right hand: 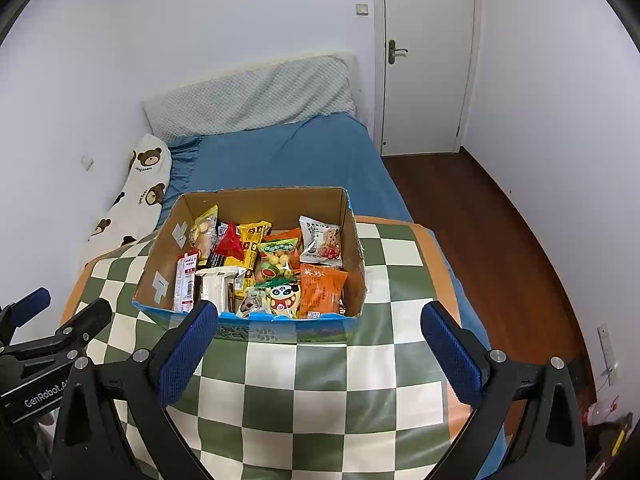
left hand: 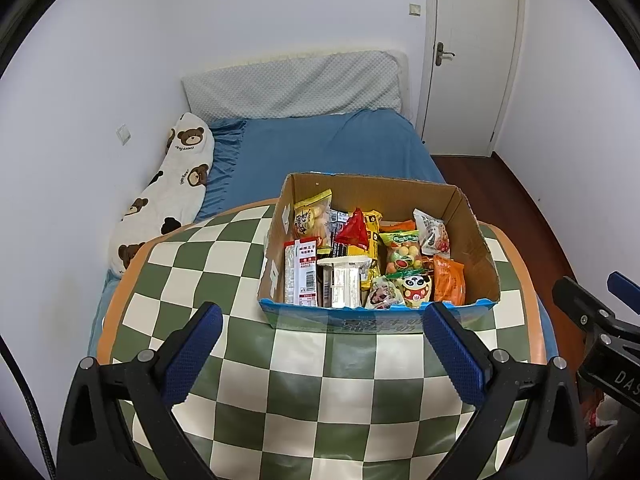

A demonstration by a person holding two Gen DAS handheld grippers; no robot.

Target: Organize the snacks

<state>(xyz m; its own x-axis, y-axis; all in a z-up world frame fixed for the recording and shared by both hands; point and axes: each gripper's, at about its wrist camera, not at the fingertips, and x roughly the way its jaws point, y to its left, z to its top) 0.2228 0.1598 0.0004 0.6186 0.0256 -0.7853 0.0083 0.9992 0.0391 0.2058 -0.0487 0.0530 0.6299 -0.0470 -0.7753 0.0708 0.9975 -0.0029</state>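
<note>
An open cardboard box (left hand: 472,236) (right hand: 356,252) stands on a green-and-cream checked tabletop (left hand: 304,392) (right hand: 320,384). It holds several snack packs: a red pack (left hand: 352,232) (right hand: 230,246), an orange pack (left hand: 449,282) (right hand: 322,290), a panda pack (left hand: 416,286) (right hand: 285,296) and a white pack (left hand: 346,280) (right hand: 214,284). My left gripper (left hand: 322,348) is open and empty, just before the box's near wall. My right gripper (right hand: 320,350) is open and empty, also before the box.
A bed with a blue sheet (left hand: 320,144) (right hand: 288,156) lies behind the table, with a bear-print pillow (left hand: 168,192) (right hand: 136,192) at the left. A white door (left hand: 472,48) (right hand: 428,52) and wooden floor (right hand: 480,232) are at the right.
</note>
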